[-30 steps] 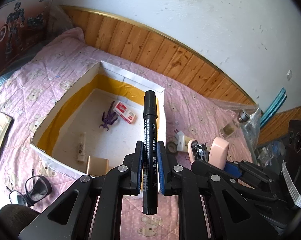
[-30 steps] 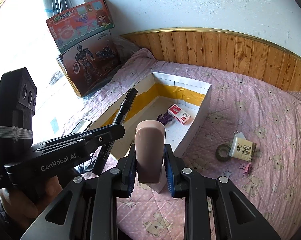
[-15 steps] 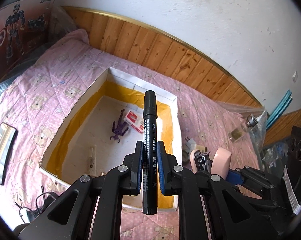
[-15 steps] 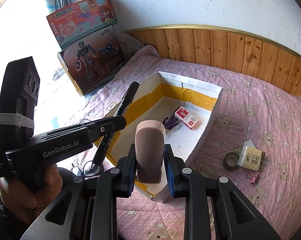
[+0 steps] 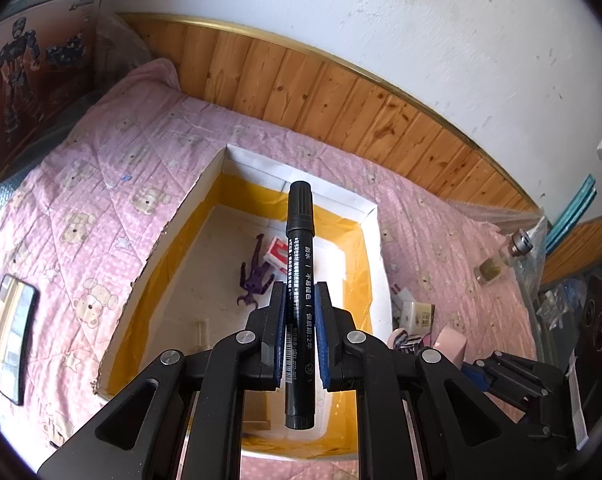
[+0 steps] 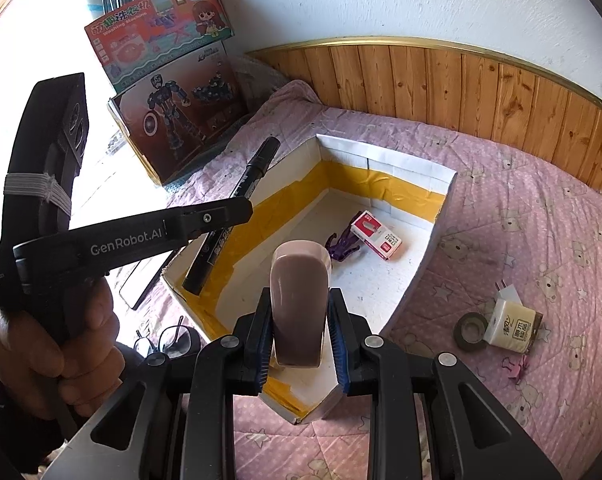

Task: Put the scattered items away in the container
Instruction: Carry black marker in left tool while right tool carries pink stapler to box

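While both wrist views look down on the open white box [image 5: 371,216] with yellow-taped inner walls, each shows its own load best. Left wrist view: left gripper [image 5: 299,316] pinches a black marker [image 5: 299,240] upright at mid-barrel, cap toward the top of the frame, over the box interior. Right wrist view: right gripper [image 6: 299,320] is pressed on a pink rounded case [image 6: 299,300], held above the box's near corner; the left gripper [image 6: 205,220] crosses the left of the frame, the marker [image 6: 237,200] tilted over the box's [image 6: 441,240] left wall.

Inside the box: a purple figure [image 5: 255,276] touching a red-and-white small carton [image 5: 277,254], both clearer in the right view [image 6: 343,242] [image 6: 377,234]. Only the left view shows a small white tube [image 5: 200,330] on the box floor, a phone [image 5: 9,332] at lower left and a glass bottle [image 5: 501,258] at right. Only the right view shows eyeglasses [image 6: 169,338] at the box's lower left, a tape roll [image 6: 473,330] touching a tissue pack [image 6: 511,324] at right, and a pink clip [image 6: 515,366] below them.

Surface is a pink bear-print quilt [image 6: 521,220]. Wood wainscot [image 6: 461,80] under a white wall; toy boxes [image 6: 173,92] stacked at upper left.
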{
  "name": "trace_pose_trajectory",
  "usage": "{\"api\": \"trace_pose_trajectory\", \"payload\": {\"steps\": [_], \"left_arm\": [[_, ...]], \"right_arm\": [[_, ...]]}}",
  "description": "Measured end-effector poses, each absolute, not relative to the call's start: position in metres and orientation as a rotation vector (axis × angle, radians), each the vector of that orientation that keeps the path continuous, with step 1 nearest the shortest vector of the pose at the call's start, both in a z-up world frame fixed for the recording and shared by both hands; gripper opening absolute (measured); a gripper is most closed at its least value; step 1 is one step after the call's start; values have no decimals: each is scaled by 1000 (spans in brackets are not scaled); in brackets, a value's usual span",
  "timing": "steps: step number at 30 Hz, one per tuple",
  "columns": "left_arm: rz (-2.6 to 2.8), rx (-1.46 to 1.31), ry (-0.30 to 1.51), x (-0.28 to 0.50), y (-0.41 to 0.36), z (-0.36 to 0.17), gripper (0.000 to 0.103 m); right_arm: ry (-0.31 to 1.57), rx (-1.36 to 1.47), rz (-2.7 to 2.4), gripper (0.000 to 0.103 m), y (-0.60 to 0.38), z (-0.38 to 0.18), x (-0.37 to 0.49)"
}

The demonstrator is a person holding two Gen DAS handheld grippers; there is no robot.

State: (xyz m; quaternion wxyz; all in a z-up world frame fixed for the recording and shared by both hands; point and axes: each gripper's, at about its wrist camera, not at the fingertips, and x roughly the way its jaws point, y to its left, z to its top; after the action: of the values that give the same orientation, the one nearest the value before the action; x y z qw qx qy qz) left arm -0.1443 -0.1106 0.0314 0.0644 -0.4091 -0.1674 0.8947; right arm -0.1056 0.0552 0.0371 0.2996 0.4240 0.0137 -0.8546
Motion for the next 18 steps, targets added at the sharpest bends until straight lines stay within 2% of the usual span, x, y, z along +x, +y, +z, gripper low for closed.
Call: {"api": "trace_pose_trajectory", "payload": {"steps": [18], "left_arm": [[2650,-1439,-407,-188,-111,2,13]], "right_arm": [[19,1205,-2189,27,43,12,-140]]}}
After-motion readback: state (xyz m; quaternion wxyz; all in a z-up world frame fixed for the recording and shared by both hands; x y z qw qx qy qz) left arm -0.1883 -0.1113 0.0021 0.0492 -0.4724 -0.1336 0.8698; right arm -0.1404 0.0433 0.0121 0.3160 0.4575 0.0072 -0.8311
